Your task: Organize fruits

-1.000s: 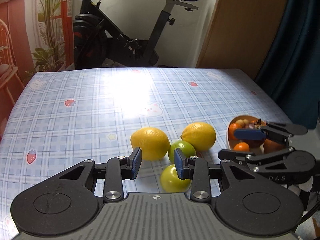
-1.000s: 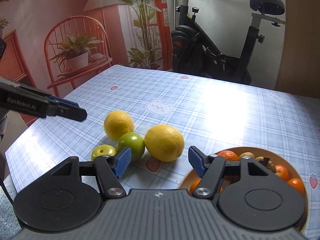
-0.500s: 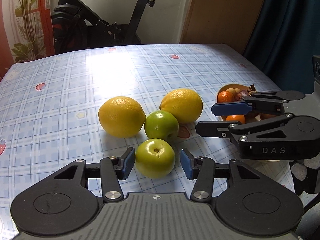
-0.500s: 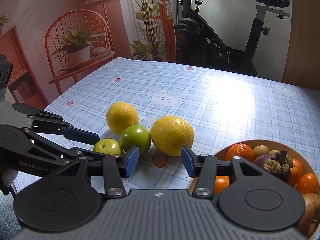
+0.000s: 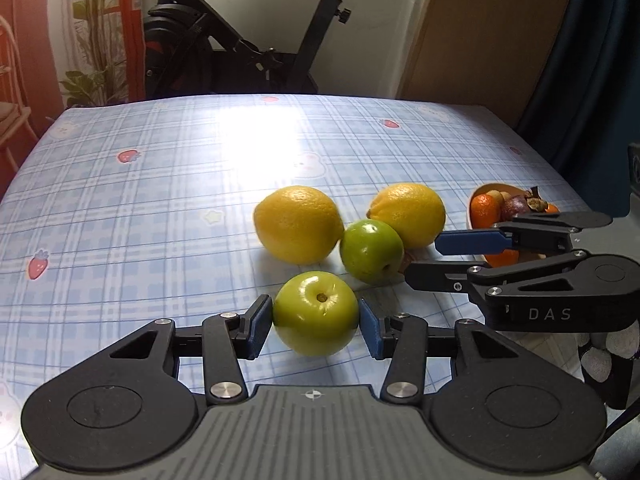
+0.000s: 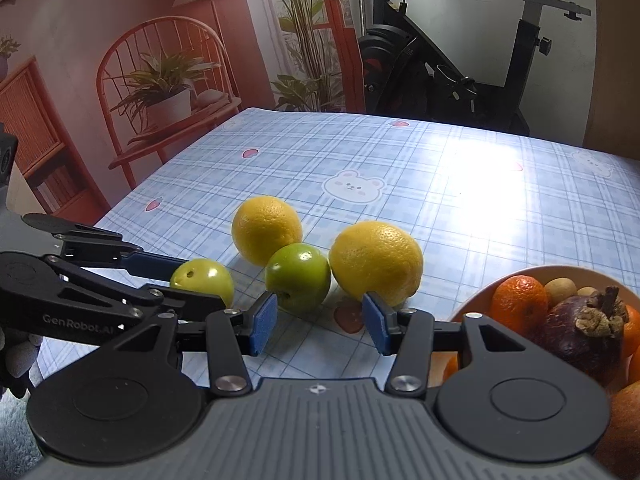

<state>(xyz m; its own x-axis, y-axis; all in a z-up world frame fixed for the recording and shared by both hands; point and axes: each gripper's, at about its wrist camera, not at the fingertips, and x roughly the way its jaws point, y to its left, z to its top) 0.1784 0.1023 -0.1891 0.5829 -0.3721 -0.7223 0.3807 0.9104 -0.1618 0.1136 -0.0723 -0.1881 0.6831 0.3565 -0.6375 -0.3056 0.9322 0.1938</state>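
A pale green apple [image 5: 316,312] lies on the checked tablecloth [image 5: 160,200]. My left gripper [image 5: 316,326] has it between its jaws, which are closing, and both blue pads touch its sides. A darker green apple [image 5: 372,250] sits just beyond, between two lemons [image 5: 298,224] [image 5: 408,214]. My right gripper [image 6: 320,322] is open and holds nothing. Its tips stop just short of the darker apple [image 6: 298,276] and the right lemon [image 6: 376,264]. To the right, a tan bowl [image 6: 520,270] holds tangerines, a mangosteen and other small fruit.
The right gripper [image 5: 424,258] reaches in sideways between the fruit cluster and the bowl [image 5: 486,190]. In the right wrist view the left gripper [image 6: 196,284] comes in from the left. An exercise bike [image 5: 240,52] and a red chair with plants [image 6: 160,92] stand past the table's far edge.
My left gripper came down and forward, its jaws widened, and they now enclose the pale green apple. My right gripper's jaws narrowed and it edged closer to the darker apple and the lemon.
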